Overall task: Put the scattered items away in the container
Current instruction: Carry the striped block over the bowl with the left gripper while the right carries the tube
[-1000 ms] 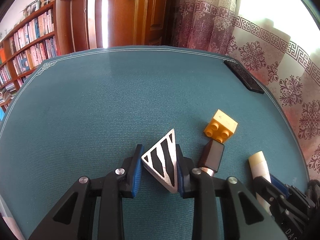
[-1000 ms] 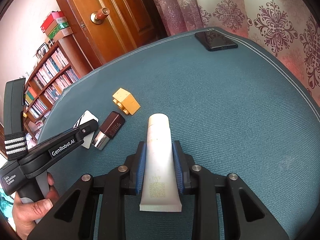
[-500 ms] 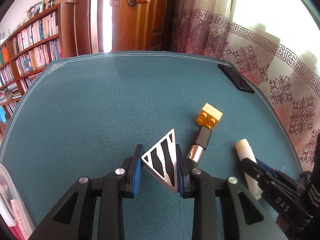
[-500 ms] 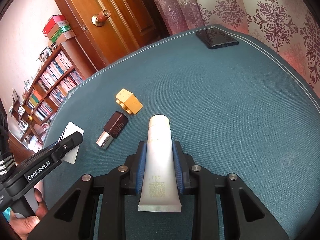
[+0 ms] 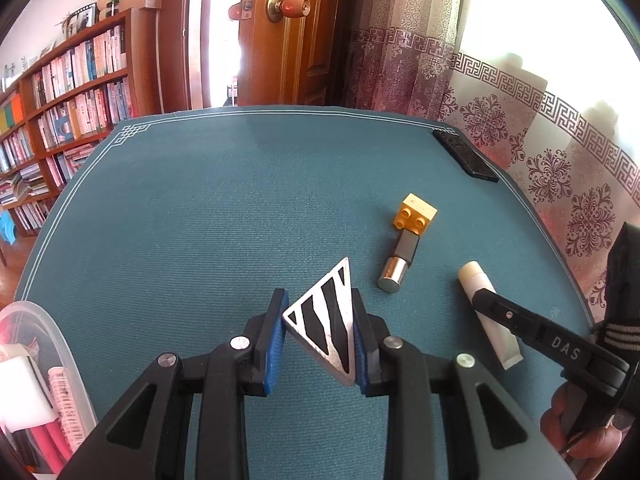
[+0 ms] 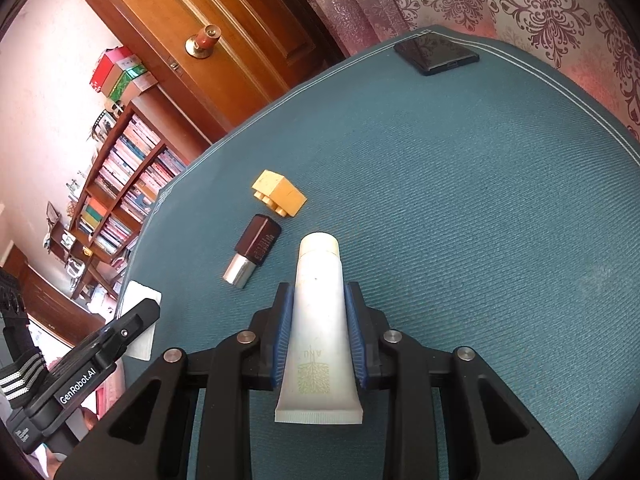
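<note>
- Between the left claw [image 5: 320,332] pads: striped triangular plate [image 5: 326,322], pinched flat-on, apex pointing fwd.
- Container [image 5: 48,344] lies low-left of that claw, near; left claw is the nearer one — judged next drop.
- Right claw [image 6: 318,334] pinching white tube [image 6: 318,320], long axis fwd along fingers, cap away.

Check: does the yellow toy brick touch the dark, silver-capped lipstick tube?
Apart. The right wrist view shows teal mat between the yellow toy brick and lipstick tube.
</note>
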`<action>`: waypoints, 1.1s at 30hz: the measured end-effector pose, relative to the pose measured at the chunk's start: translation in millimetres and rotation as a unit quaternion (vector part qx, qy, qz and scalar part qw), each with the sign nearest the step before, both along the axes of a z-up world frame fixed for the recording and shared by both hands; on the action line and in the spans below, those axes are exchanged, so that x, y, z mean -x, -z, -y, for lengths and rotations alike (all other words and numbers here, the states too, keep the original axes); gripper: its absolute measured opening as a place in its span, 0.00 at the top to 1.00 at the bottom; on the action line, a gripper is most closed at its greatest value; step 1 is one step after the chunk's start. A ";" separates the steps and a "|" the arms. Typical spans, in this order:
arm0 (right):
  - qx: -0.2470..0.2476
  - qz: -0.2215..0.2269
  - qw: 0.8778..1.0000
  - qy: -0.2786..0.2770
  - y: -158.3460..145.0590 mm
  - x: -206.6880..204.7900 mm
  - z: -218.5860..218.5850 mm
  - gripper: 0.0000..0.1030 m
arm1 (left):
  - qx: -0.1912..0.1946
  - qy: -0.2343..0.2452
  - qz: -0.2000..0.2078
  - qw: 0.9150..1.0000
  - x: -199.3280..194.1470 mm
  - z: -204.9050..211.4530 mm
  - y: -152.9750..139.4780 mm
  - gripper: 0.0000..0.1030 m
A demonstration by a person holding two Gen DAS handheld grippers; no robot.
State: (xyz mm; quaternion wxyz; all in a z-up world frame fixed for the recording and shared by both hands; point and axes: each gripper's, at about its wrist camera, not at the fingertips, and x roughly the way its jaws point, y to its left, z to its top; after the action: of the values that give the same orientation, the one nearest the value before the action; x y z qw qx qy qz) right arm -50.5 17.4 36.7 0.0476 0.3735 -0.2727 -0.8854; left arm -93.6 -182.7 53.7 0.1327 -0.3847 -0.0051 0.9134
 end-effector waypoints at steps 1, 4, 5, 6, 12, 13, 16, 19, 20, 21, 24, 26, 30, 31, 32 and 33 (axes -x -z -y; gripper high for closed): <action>0.004 -0.001 1.000 -0.003 -1.2 -1.8 1.9 0.72 | 0.001 0.000 0.000 1.000 -1.8 1.4 -0.5 0.68; 0.011 -0.002 1.000 -0.011 -3.9 -7.3 8.9 0.72 | 0.002 -0.002 -0.005 1.000 -7.0 7.0 -3.8 0.68; 0.014 -0.002 1.000 -0.015 -4.6 -9.0 12.2 0.72 | 0.002 -0.003 -0.006 1.000 -8.4 8.9 -4.8 0.68; 0.016 -0.001 1.000 -0.018 -5.0 -10.4 15.0 0.72 | 0.002 -0.003 -0.007 1.000 -9.4 10.4 -5.5 0.68; 0.021 -0.001 0.999 -0.038 -9.7 -16.7 32.2 0.72 | 0.003 -0.006 -0.014 1.000 -18.1 20.4 -10.4 0.68; 0.021 -0.002 0.999 -0.041 -10.8 -18.4 35.3 0.72 | 0.002 -0.007 -0.016 1.000 -19.6 22.0 -11.8 0.68; 0.019 -0.005 0.998 -0.051 -15.6 -21.6 43.8 0.72 | 0.001 -0.011 -0.022 1.000 -24.4 29.6 -15.9 0.68; 0.015 -0.010 0.998 -0.063 -20.6 -22.8 54.0 0.72 | -0.002 -0.019 -0.027 0.999 -29.2 39.6 -19.4 0.68; 0.014 -0.011 0.998 -0.066 -21.9 -22.9 57.6 0.72 | -0.003 -0.022 -0.029 0.999 -30.4 42.8 -20.4 0.68; 0.014 -0.012 0.997 -0.070 -22.7 -23.0 61.3 0.72 | -0.004 -0.025 -0.030 0.999 -31.9 46.0 -21.2 0.68; 0.013 -0.013 0.997 -0.081 -24.9 -23.4 71.7 0.72 | -0.006 -0.034 -0.034 0.999 -37.0 56.6 -23.4 0.68; 0.012 -0.015 0.996 -0.089 -26.6 -23.2 79.6 0.72 | -0.008 -0.041 -0.036 0.998 -40.3 64.3 -25.1 0.68; 0.012 -0.020 0.994 -0.108 -32.3 -24.4 96.4 0.72 | -0.014 -0.053 -0.041 0.998 -47.8 79.8 -29.9 0.68; 0.012 -0.021 0.993 -0.112 -33.9 -24.6 100.4 0.72 | -0.016 -0.056 -0.044 0.997 -50.2 83.5 -31.7 0.68; 0.011 -0.021 0.993 -0.117 -35.6 -24.8 104.6 0.72 | -0.017 -0.058 -0.048 0.997 -52.7 86.7 -33.4 0.68; 0.010 -0.022 0.992 -0.121 -37.0 -24.9 109.0 0.72 | -0.019 -0.060 -0.051 0.997 -55.0 90.3 -35.0 0.68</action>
State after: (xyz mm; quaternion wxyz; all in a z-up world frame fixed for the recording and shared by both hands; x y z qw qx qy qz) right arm -25.6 -91.6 73.7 0.1642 0.3838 -0.2331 -0.8783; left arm -38.6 -273.0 88.7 0.0845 -0.3341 -0.0386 0.9380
